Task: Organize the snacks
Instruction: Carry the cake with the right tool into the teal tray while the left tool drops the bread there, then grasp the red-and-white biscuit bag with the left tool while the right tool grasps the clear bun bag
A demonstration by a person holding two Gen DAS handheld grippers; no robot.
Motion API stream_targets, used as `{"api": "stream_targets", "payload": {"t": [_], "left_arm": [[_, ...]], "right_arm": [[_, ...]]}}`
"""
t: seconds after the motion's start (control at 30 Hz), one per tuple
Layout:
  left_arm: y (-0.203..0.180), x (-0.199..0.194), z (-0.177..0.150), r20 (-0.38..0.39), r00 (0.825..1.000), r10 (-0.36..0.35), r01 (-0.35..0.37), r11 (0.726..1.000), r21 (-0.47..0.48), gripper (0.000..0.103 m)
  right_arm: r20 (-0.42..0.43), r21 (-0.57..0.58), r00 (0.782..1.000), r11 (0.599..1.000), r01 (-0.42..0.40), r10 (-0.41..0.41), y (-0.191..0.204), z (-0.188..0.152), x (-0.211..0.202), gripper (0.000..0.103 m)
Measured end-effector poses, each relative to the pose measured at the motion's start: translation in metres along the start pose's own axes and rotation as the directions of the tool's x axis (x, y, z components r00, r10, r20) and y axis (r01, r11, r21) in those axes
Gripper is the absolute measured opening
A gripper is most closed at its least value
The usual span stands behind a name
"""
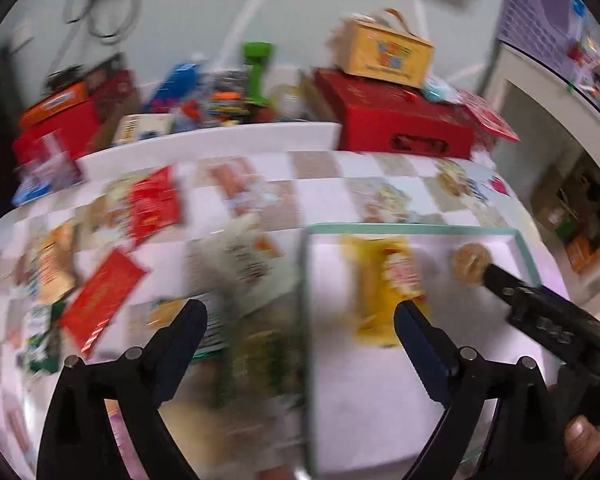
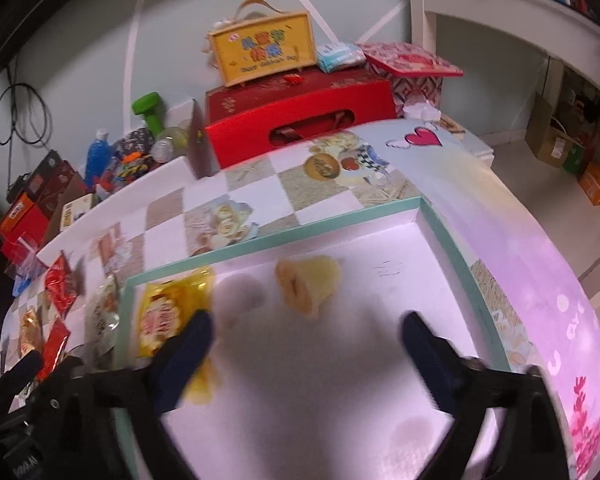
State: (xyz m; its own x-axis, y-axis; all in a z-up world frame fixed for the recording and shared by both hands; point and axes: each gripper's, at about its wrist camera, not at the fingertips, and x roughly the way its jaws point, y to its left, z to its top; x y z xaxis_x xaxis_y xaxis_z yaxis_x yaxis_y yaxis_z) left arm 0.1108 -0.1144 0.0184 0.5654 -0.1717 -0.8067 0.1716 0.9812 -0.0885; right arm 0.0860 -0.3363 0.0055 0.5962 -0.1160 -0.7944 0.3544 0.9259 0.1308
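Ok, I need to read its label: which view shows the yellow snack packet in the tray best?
The right wrist view: the yellow snack packet is fairly sharp, though a finger covers its lower edge. The left wrist view shows the packet whole but motion-blurred.

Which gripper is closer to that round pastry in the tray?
Right. The right gripper hangs open just in front of the pastry. The left gripper is open over the tray's left edge, farther off.

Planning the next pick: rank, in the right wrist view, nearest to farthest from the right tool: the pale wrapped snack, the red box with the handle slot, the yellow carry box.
1. Pale wrapped snack, inside the tray, just ahead.
2. Red box, past the tray's far rim.
3. Yellow carry box, on top of it.
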Motion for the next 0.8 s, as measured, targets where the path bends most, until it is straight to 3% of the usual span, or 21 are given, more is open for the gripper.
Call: {"api": "stream_targets", "payload": {"t": [0.1, 0.3, 0.37, 0.5, 0.67, 0.8], "left_arm": [[0.027, -0.012, -0.011, 0.025, 0.997, 0.067, -0.066, 0.997, -0.042, 0.103], [0.083, -0.036, -0.029, 0.069, 0.984, 0.162, -0.149, 0.975, -0.163, 0.103], [0.097, -0.040, -0.033, 0.070, 0.984, 0.165, -0.149, 0.969, -0.196, 0.103], [0.125, -0.051, -0.041, 0.078, 0.985, 0.157, -0.132, 0.957, -0.259, 0.103], [0.152, -0.074, -0.049, 0.163, 0.964, 0.208, -0.150, 0.939, -0.311, 0.103], [0.168, -0.083, -0.052, 0.164, 0.954, 0.252, -0.193, 0.932, -0.307, 0.103]], "right_arm": [[0.020, -0.022, 1.000, 1.000, 0.000, 0.001, 0.013, -0.008, -0.013, 0.103], [0.040, -0.036, 0.998, 0.999, -0.040, 0.042, 0.041, -0.021, -0.037, 0.103], [0.035, -0.042, 0.996, 0.996, -0.084, 0.086, 0.054, -0.027, -0.043, 0.103], [0.044, -0.053, 0.996, 0.996, -0.077, 0.080, 0.077, -0.040, -0.049, 0.103], [0.009, -0.084, 0.990, 0.986, -0.141, 0.142, 0.106, -0.055, -0.051, 0.103], [0.008, -0.143, 0.991, 0.981, -0.134, 0.137, 0.131, -0.067, -0.054, 0.103]]}}
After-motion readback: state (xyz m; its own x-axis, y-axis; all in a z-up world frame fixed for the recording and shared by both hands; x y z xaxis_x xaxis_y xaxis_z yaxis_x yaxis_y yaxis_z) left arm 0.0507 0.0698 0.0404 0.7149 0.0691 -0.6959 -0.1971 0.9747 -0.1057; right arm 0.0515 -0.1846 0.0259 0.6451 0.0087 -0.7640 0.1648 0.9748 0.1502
